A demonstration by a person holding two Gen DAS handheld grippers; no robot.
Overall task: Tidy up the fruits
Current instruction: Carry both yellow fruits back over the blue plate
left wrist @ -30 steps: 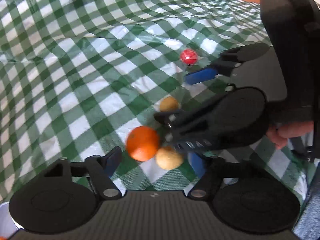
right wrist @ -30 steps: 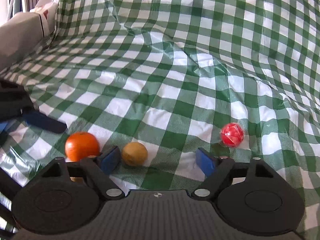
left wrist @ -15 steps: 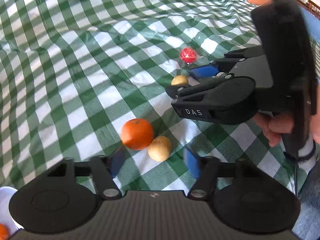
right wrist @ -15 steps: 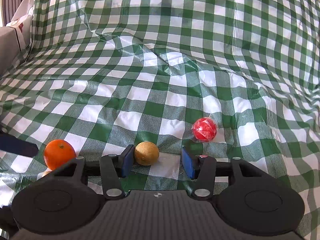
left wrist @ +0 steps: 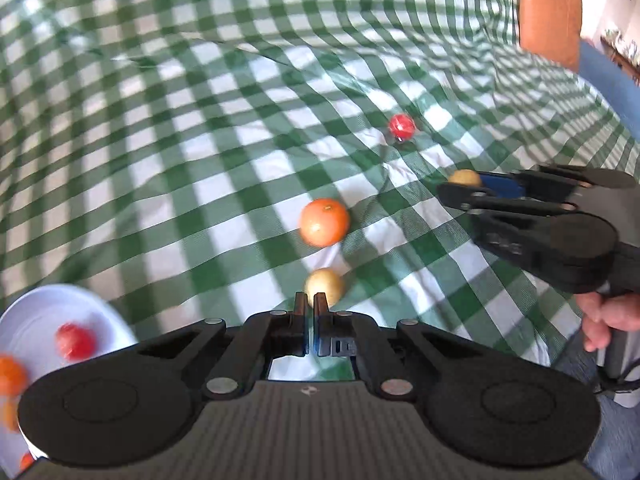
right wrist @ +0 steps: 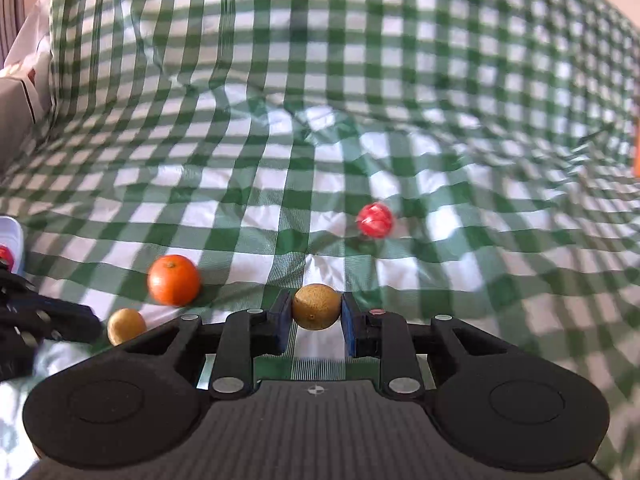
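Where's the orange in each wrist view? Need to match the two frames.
Left wrist: the orange sits at centre, on the checked cloth, above a small brown fruit.
Right wrist: orange at lower left, left of the right gripper.
Shared landmark: the small red fruit, up and right of the orange in both.

The white plate [left wrist: 48, 320] and its fruit are blurred, cut off at the corner.

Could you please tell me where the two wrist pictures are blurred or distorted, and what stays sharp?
Left wrist view: the green-and-white checked tablecloth smears, the white plate is soft, and fisheye bends the checks. Right wrist view: the cloth blurs most at right, while the brown round fruit in the right hand-held gripper stays sharp.
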